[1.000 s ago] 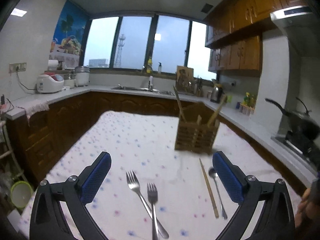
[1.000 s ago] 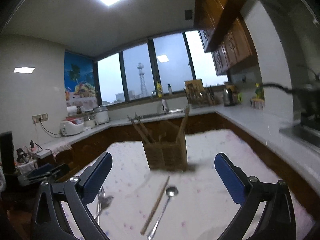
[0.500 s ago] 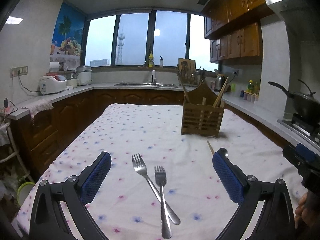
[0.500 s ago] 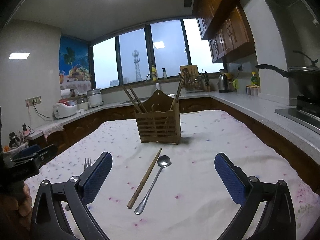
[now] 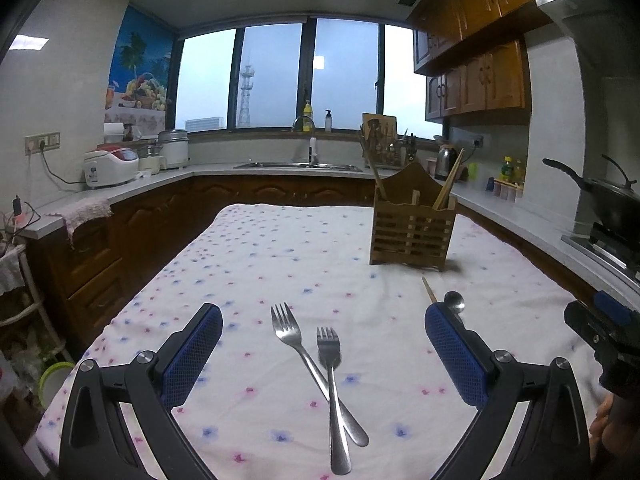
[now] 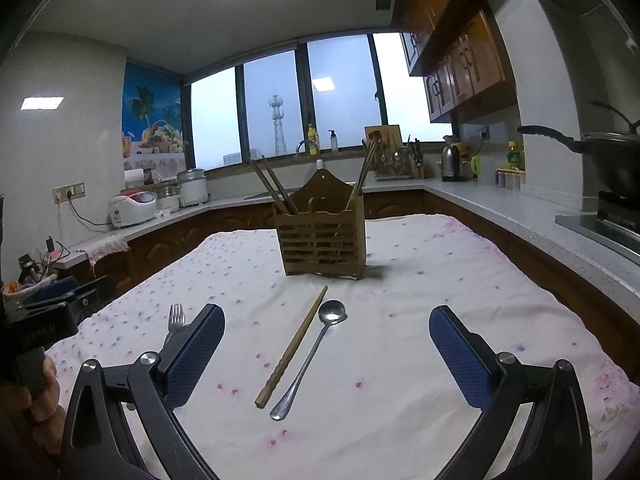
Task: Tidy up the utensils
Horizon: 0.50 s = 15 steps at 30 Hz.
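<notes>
Two steel forks lie crossed on the flowered tablecloth, a longer one (image 5: 308,364) and a shorter one (image 5: 332,392), between the fingers of my open, empty left gripper (image 5: 324,344). A wooden chopstick (image 6: 294,344) and a steel spoon (image 6: 314,354) lie side by side in front of my open, empty right gripper (image 6: 326,344). A slatted wooden utensil holder (image 6: 322,240) stands upright beyond them with several chopsticks in it; it also shows in the left wrist view (image 5: 412,230). One fork tip (image 6: 176,314) shows left of the right gripper.
The table (image 5: 260,248) is covered by a white cloth with small flowers. Kitchen counters wrap around it, with a rice cooker (image 5: 110,168) at left, a sink (image 5: 300,166) at the back and a wok (image 5: 612,204) on the stove at right.
Both views have tilted down and steadied: the holder now sits higher and farther in each frame, and the forks, chopstick and spoon lie more centred between the fingers. Both grippers stayed open.
</notes>
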Each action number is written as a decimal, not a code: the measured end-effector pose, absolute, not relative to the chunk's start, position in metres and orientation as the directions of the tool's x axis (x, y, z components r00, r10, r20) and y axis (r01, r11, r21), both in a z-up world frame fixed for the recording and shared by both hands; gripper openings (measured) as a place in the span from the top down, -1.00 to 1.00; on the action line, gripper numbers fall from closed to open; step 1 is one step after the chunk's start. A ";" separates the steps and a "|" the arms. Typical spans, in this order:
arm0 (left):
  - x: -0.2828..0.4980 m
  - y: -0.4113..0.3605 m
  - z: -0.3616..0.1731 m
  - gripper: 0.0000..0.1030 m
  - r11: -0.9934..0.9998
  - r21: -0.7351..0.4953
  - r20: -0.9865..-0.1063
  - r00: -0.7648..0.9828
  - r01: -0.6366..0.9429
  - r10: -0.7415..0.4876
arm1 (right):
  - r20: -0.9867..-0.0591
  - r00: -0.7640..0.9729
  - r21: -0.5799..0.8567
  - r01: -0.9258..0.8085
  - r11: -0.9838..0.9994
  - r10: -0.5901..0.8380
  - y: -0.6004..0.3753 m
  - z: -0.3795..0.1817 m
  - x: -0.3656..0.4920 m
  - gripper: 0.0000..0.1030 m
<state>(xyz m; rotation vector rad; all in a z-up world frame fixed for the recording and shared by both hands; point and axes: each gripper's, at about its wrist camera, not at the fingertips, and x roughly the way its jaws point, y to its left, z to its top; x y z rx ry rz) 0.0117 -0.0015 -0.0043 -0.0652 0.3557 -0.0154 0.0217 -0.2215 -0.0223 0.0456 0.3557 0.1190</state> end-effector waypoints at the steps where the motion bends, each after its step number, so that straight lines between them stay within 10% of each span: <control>1: 0.012 -0.001 -0.004 -0.99 0.998 -0.066 -0.346 0.938 0.005 -0.028 | -0.344 0.930 0.067 -0.109 0.992 0.125 -0.221 -0.022 0.022 -1.00; 15: 0.009 -0.003 -0.008 -0.99 0.999 -0.047 -0.332 0.943 0.010 -0.025 | -0.341 0.931 0.061 -0.119 0.991 0.132 -0.221 -0.022 0.024 -1.00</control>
